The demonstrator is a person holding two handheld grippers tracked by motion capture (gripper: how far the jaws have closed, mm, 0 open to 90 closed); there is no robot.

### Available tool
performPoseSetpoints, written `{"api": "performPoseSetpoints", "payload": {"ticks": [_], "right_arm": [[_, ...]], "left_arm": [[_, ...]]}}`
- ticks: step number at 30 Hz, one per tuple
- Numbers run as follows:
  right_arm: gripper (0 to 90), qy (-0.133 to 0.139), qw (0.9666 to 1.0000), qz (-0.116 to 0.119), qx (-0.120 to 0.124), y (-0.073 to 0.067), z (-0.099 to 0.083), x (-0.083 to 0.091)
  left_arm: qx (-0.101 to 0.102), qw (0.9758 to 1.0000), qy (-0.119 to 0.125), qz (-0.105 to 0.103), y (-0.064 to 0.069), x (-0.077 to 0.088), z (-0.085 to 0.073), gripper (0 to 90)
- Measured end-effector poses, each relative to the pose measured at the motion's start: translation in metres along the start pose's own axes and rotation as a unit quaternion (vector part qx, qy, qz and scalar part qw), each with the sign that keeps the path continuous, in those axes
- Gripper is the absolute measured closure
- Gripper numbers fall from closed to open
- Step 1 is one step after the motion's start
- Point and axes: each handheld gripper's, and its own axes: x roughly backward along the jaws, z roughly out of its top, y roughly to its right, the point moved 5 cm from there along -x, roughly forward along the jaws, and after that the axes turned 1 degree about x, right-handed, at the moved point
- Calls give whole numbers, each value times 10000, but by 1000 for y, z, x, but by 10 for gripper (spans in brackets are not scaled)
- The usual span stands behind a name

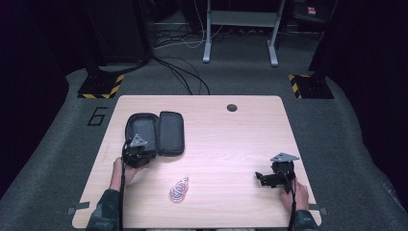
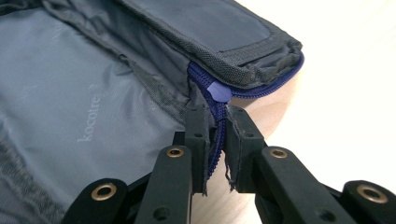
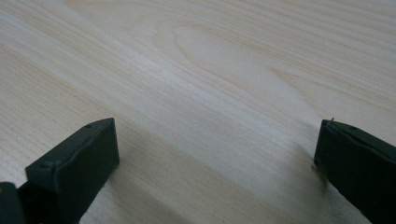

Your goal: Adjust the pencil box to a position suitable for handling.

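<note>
Nearest the person, 2 forearms came in over the near edge of the light wooden table point(image 1: 226, 139). Near the middle of that edge lay a small clear packet point(image 1: 179, 189) with a pink and blue print, apart from both grippers. To the right, the right gripper point(image 1: 260, 177) rested low over bare wood with its jaws wide apart and nothing between them; the right gripper view showed 1 black pad point(image 3: 77, 161) at each side and only tabletop between. On the left, the left gripper point(image 1: 134, 155) sat at the near end of an open black zip pouch point(image 1: 155, 133), which lay spread in 2 halves on the far-left part of the table. In the left gripper view its jaws were clamped on the pouch's edge, pinching the purple zipper tape point(image 2: 215, 149) just below the purple slider point(image 2: 219, 91), with the grey lining point(image 2: 70, 93) printed "kocotre" spreading behind. Farther off, a round dark hole point(image 1: 232, 107) marked the table's far edge.
</note>
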Motion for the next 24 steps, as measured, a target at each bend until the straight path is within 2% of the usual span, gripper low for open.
{"api": "performPoseSetpoints", "payload": {"ticks": [2, 4, 9, 10, 13, 16, 17, 18, 19, 20, 22, 23, 24], "right_arm": [[0, -1, 10000, 11, -2, 0, 0, 0], [0, 3, 10000, 10, -18, 0, 0, 0], [0, 0, 10000, 11, -8, 0, 0, 0], [0, 3, 10000, 12, -17, 0, 0, 0], [0, 3, 10000, 10, -21, 0, 0, 0], [0, 8, 10000, 13, 3, 0, 0, 0], [0, 9, 10000, 11, -1, 0, 0, 0], [0, 9, 10000, 11, -1, 0, 0, 0], [0, 13, 10000, 12, 9, 0, 0, 0], [0, 13, 10000, 12, 9, 0, 0, 0], [0, 12, 10000, 13, 7, 0, 0, 0], [0, 13, 10000, 15, 12, 0, 0, 0], [0, 13, 10000, 15, 12, 0, 0, 0]], "left_arm": [[74, 9999, 90, -83, 4, -2, 2, 795], [69, 9999, 75, -112, 6, -2, 3, 794], [6, 9997, 87, -244, 21, -10, 10, 778], [-69, 9997, 53, -245, 26, -12, 13, 748], [-65, 9996, 114, -238, 29, -9, 17, 632], [-4, 9998, 163, -141, 27, -1, 19, 473], [134, 9993, 343, -28, 22, 8, 22, 422], [134, 9993, 343, -28, 22, 8, 22, 397], [227, 9985, 475, 123, 12, 20, 24, 371], [227, 9985, 475, 123, 12, 20, 24, 346], [313, 9975, 559, 285, 1, 29, 23, 327], [458, 9964, 581, 426, -10, 36, 20, 287], [458, 9964, 581, 426, -10, 36, 20, 282]]}}
